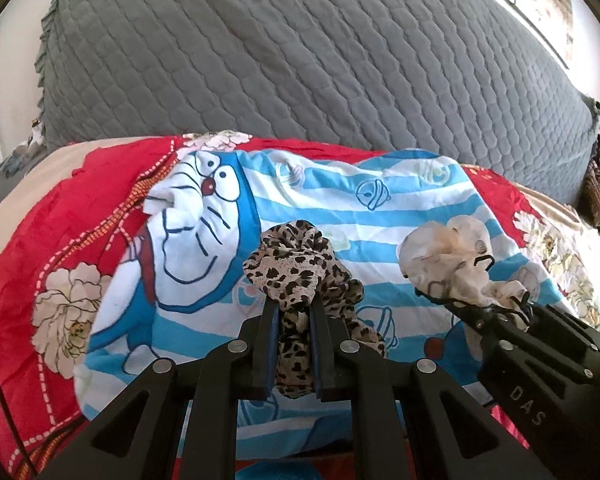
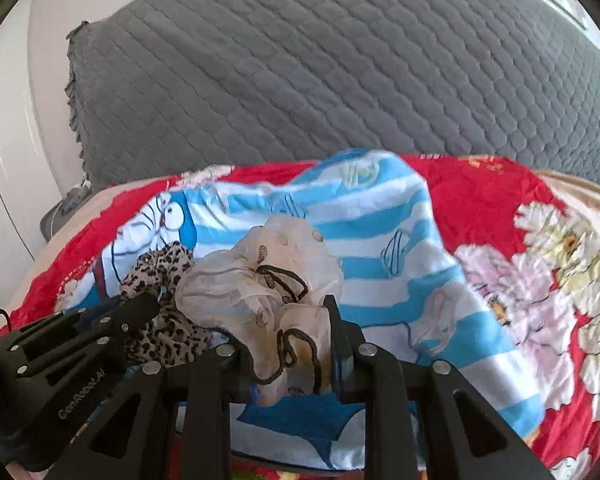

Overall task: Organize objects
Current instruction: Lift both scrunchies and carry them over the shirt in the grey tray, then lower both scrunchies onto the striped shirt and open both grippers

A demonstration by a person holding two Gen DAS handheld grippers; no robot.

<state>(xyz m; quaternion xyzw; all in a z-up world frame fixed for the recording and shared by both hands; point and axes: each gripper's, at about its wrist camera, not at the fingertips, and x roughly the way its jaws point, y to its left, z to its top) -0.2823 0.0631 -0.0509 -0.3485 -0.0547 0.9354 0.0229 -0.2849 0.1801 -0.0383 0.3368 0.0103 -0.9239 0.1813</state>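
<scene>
We see our left gripper (image 1: 293, 312) with its two black fingers squeezed tight on a leopard scrunchie (image 1: 296, 264). The scrunchie is thin, floppy cloth, tan with dark spots, all bunched up in ruffles. Part of it puffs out past the fingertips and part hangs down between the blue pads.

Our right gripper (image 2: 300, 320) is clamped on a cream scrunchie (image 2: 268, 280). This one is see-through and shiny, like thin gauze, with little brown dots. It is puffy and crinkled. A thin black elastic cord (image 2: 296, 344) loops and curls through it. One right finger (image 2: 336, 332) shows well; the other is mostly hidden under the cloth.

Both scrunchies are held just above a cartoon towel (image 1: 340, 208). The towel is soft and fuzzy, with blue and white stripes, little bell drawings, and a big blue cat face with a red nose. It lies rumpled on a red bedsheet (image 1: 36, 240), which is smooth and wrinkled and printed with big pale flowers.

Behind it all stands a big grey pillow (image 1: 300, 60). It is thick and quilted, with stitched bumps like fish scales and a frilly edge.

The two grippers sit side by side, near each other.
</scene>
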